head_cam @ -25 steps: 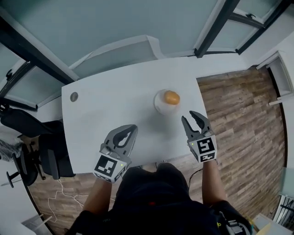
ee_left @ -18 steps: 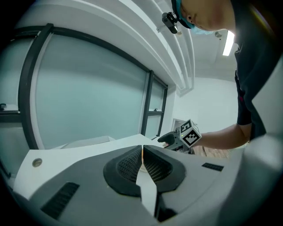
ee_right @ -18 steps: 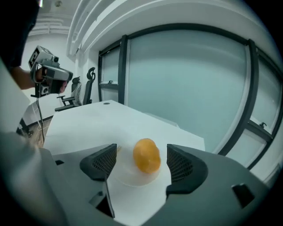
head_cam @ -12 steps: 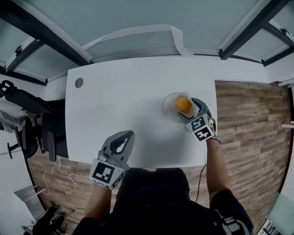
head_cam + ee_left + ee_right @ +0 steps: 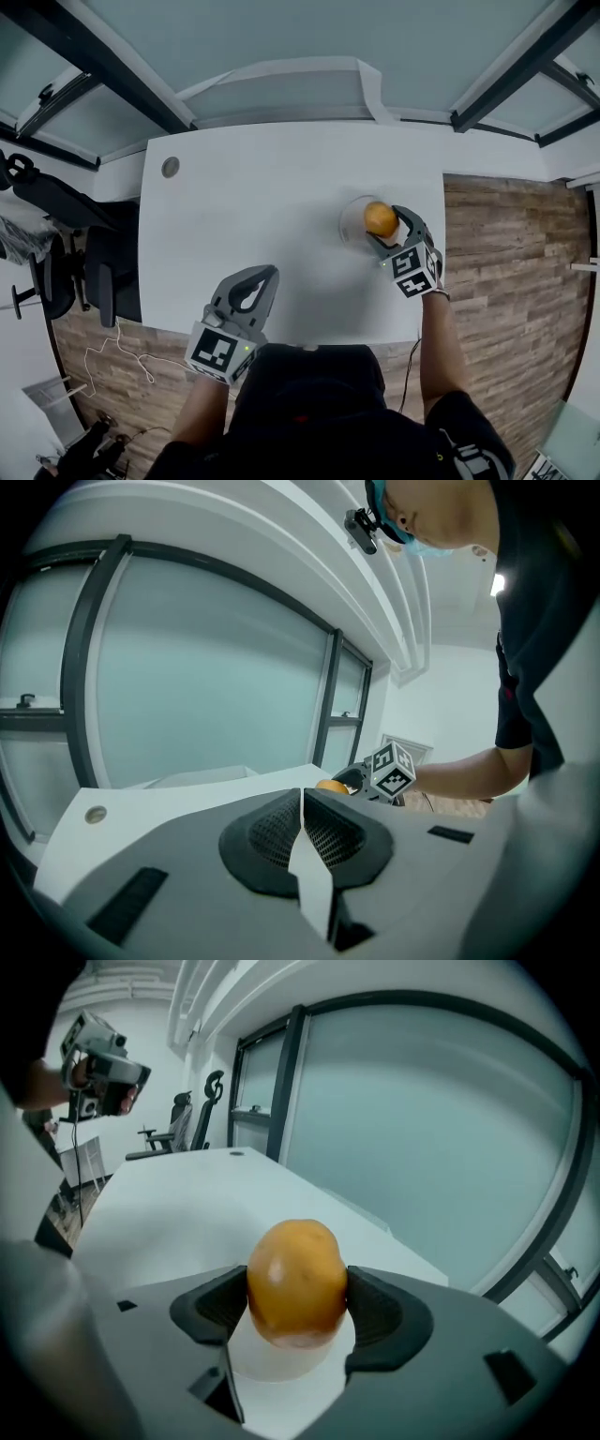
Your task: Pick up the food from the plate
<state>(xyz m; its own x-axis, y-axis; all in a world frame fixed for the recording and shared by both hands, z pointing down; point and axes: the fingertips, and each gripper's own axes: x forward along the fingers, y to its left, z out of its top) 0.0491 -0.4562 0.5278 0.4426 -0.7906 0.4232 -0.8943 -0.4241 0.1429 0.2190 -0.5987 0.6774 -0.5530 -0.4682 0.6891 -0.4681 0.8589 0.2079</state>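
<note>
Head view: the food (image 5: pixel 380 218) sits on the plate (image 5: pixel 349 228), right of centre on the tabletop (image 5: pixel 253 202). The right claw (image 5: pixel 388 232) straddles it, forearm outstretched. The left claw (image 5: pixel 263 277) hangs lower left (well apart).
Left claw view: clenched, empty.
Right claw view: the jaws have just been closing and seem to grip the food's flanks, its long axis upright in frame

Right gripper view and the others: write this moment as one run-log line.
right gripper: jaws just closing, pads on food | food: resting on plate | left gripper: shut, empty
</note>
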